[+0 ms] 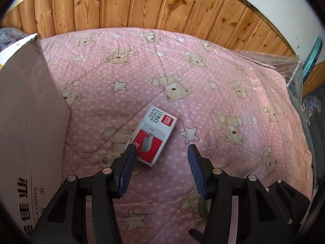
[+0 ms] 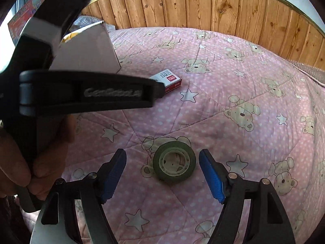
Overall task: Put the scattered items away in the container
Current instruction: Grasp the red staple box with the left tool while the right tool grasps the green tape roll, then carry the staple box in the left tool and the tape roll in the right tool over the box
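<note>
A grey and red staples box (image 1: pixel 154 136) lies flat on the pink bear-print quilt (image 1: pixel 203 93). My left gripper (image 1: pixel 161 149) hangs open just above its near end, the left fingertip over the box's corner and the pads not pressing on it. The same staples box (image 2: pixel 168 80) shows in the right wrist view, partly behind the left gripper's black body (image 2: pixel 85 91). A dark roll of tape (image 2: pixel 174 161) lies flat on the quilt between the wide-open blue pads of my right gripper (image 2: pixel 162 154), which do not touch it. A cardboard box (image 1: pixel 26 122) stands at the left.
A wooden plank wall (image 1: pixel 162 6) runs behind the bed. Bubble wrap (image 1: pixel 292 69) lies at the quilt's right edge. A person's hand (image 2: pixel 18 168) grips the left tool at the lower left of the right wrist view. The cardboard box's wall (image 2: pixel 87 50) rises behind that tool.
</note>
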A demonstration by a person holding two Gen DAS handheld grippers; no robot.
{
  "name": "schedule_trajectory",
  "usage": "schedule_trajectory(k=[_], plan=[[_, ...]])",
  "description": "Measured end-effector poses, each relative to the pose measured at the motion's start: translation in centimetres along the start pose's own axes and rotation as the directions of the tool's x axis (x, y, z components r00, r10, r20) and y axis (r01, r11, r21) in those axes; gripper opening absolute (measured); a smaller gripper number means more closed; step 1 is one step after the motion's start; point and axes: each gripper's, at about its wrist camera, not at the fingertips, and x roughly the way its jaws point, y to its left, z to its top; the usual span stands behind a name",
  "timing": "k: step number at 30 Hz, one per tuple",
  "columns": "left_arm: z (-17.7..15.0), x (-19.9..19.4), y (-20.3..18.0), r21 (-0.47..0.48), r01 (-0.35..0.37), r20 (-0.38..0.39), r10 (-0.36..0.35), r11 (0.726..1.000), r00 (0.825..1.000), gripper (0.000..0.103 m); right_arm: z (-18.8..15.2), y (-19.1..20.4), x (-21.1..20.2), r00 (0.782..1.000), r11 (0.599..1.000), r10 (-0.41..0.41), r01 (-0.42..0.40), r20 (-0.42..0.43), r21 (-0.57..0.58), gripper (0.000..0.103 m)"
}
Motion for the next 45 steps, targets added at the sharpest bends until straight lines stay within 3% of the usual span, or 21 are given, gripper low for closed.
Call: schedule_trajectory(k=[5, 8, 9, 12, 13, 15, 18, 25, 35, 45], plan=[[1.2, 1.5, -0.3, 0.02, -0.079, 0.048, 0.078, 0.997, 0.996, 0.063, -0.4, -1.0, 1.4, 1.0, 1.0, -0.022, 0.022, -0.022, 0.009, 0.073], [1.5, 2.9, 0.6, -0.008, -0.073, 0.024, 0.074, 0.997, 0.997, 0.063, -0.4, -1.2, 1.3, 0.999, 0.999, -0.044, 0.044, -0.015, -0.004, 0.059], [1.4, 2.7, 0.6, -0.004, -0.076, 0.051, 0.076, 0.997, 0.996, 0.063, -0.3, -1.2, 1.3, 0.999, 0.999, -0.046, 0.046, -0.016, -0.004, 0.054], [1.4, 2.5, 1.1, -0.032, -0.053, 0.062, 0.055, 0.998, 0.997, 0.06, -0.3, -1.5, 1.2, 0.999, 0.999, -0.047, 0.048, -0.014, 0.012, 0.049], [1.4, 2.4, 1.3, -0.049, -0.04, 0.063, 0.043, 0.998, 0.997, 0.056, -0.3, -1.6, 1.1, 0.999, 0.999, -0.046, 0.046, -0.013, 0.018, 0.049], [1.5, 2.1, 2.0, -0.083, -0.02, 0.071, 0.026, 0.996, 0.997, 0.028, -0.3, -1.6, 1.0, 0.999, 0.998, -0.05, 0.05, -0.013, 0.025, 0.049], [1.5, 1.3, 2.6, -0.122, 0.004, 0.09, 0.007, 0.993, 0.996, 0.016, -0.3, -1.9, 0.6, 0.999, 0.997, -0.04, 0.041, -0.015, 0.058, 0.049], [1.8, 0.0, 2.5, -0.144, 0.037, 0.117, -0.02, 0.989, 0.993, 0.015, -0.2, -2.6, -0.4, 1.0, 0.991, -0.006, 0.008, -0.015, 0.131, 0.049], [0.4, -2.4, 0.8, -0.13, -0.013, 0.114, 0.028, 0.991, 0.993, 0.015, 0.0, -2.7, -2.0, 0.999, 0.984, 0.034, -0.034, 0.004, 0.174, 0.049], [-1.8, -9.9, 0.5, -0.103, -0.057, 0.165, 0.074, 0.993, 0.984, 0.015, 0.3, 0.0, -5.2, 0.994, 0.982, 0.092, -0.099, 0.051, 0.163, 0.049]])
